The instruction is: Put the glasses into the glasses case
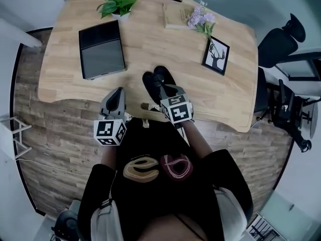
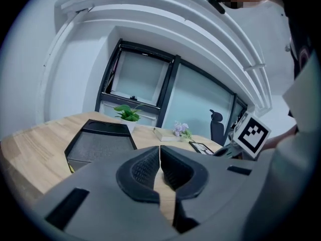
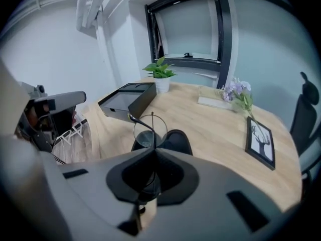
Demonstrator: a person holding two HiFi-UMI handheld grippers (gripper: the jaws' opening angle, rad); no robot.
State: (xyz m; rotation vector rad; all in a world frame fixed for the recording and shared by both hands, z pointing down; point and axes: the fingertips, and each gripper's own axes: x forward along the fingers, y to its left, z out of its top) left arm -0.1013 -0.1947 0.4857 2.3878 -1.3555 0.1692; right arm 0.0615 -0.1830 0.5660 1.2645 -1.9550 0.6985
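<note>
The right gripper (image 3: 152, 154), jaws clamped on the glasses (image 3: 149, 126), hovers over the black glasses case (image 3: 176, 140) (left gripper (image 2: 159, 157) jaws together, empty), so seating them is not yet done.

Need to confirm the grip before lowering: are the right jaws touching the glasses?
Touching. The right gripper view shows the right gripper with its jaws closed on the frame of the glasses, and one lens sticks out past them.

No lettering can be read on anything in view.
</note>
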